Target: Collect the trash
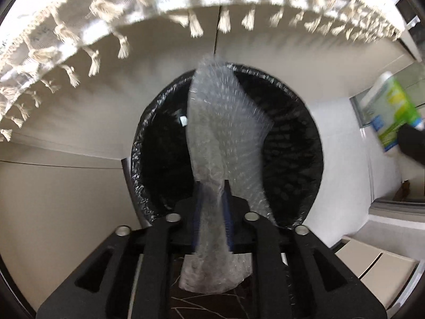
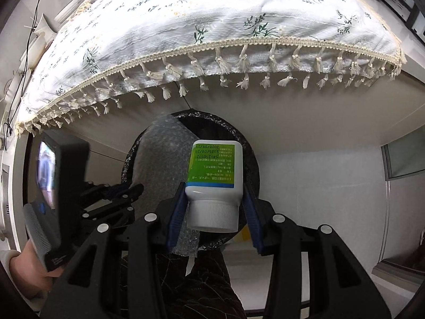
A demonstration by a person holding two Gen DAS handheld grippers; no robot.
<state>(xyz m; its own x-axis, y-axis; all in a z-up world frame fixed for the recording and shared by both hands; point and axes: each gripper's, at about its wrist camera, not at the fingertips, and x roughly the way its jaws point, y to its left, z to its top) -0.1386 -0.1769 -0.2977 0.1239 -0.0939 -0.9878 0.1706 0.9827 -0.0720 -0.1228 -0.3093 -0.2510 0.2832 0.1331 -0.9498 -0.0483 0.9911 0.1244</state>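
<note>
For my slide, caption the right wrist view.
Right gripper holds green-labelled white plastic bottle over black-lined bin.

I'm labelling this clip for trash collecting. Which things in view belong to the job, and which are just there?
Part of the job:
- bubble wrap between the left gripper fingers, over the bin
- white bottle with green label, clamped in the right gripper
- black-lined trash bin

Just there:
- floral tablecloth with tassel fringe
- black cable on the wall

Floral tablecloth (image 2: 202, 24) w/ tassel fringe (image 1: 196, 26), cable (image 2: 29, 34) at wall.
</note>
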